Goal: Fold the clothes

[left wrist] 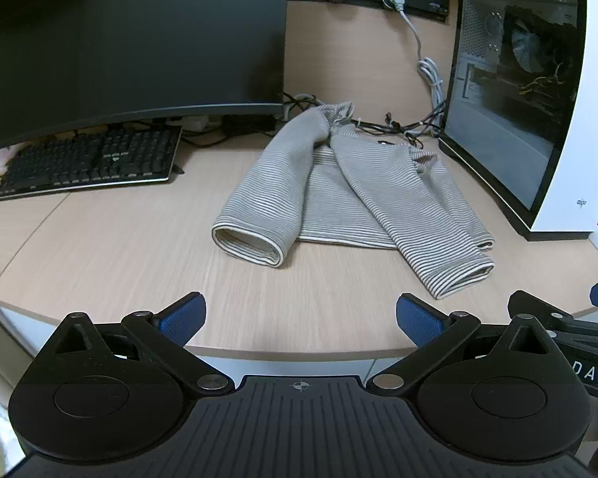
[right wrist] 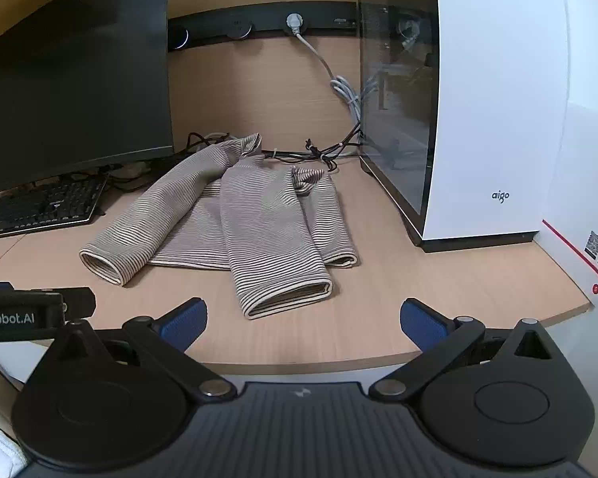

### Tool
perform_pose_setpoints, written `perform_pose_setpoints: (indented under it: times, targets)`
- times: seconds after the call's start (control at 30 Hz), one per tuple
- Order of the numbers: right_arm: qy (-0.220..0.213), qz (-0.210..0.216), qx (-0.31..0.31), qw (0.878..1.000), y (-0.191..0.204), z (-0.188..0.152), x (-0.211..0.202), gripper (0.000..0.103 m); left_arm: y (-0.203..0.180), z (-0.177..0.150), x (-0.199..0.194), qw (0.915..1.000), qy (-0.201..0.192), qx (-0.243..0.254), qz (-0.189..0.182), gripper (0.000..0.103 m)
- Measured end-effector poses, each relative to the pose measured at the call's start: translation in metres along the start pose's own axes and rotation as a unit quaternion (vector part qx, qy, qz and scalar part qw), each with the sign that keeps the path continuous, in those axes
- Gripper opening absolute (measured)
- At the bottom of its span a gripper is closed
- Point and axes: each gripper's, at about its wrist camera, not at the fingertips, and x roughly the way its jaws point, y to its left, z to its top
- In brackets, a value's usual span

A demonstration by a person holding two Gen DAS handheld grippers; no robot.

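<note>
A grey-and-white striped long-sleeved top (left wrist: 339, 191) (right wrist: 243, 215) lies on the wooden desk (left wrist: 139, 263) (right wrist: 438, 298), both sleeves folded forward over its body with the cuffs toward me. My left gripper (left wrist: 299, 316) hovers over the desk's front edge, open and empty, well short of the left cuff (left wrist: 247, 245). My right gripper (right wrist: 303, 320) is open and empty too, just in front of the right cuff (right wrist: 289, 298). Part of the right gripper (left wrist: 570, 318) shows at the left wrist view's right edge.
A dark curved monitor (left wrist: 135, 44) (right wrist: 71, 83) and a black keyboard (left wrist: 87, 163) (right wrist: 40, 209) stand at the back left. A white computer case (left wrist: 538, 99) (right wrist: 478, 99) with a glass side stands right. Cables (left wrist: 398, 125) (right wrist: 323, 151) lie behind the top.
</note>
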Motion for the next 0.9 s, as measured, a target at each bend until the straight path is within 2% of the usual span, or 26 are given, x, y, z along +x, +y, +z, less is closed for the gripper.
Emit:
perform_pose_setpoints:
  times: [0.73,0.9]
  targets:
    - [0.006,0.013,0.004,1.000,-0.0030,0.0023,0.0037,0.103,-0.0019,-0.0038,-0.0005,1.0000,-0.002,0.001,0.004,0.103]
    - [0.008,0.005,0.014,1.000,-0.0022,0.0018,0.0043,0.103,-0.0008,-0.0043,-0.0004,1.0000,0.000,0.000,0.003,0.103]
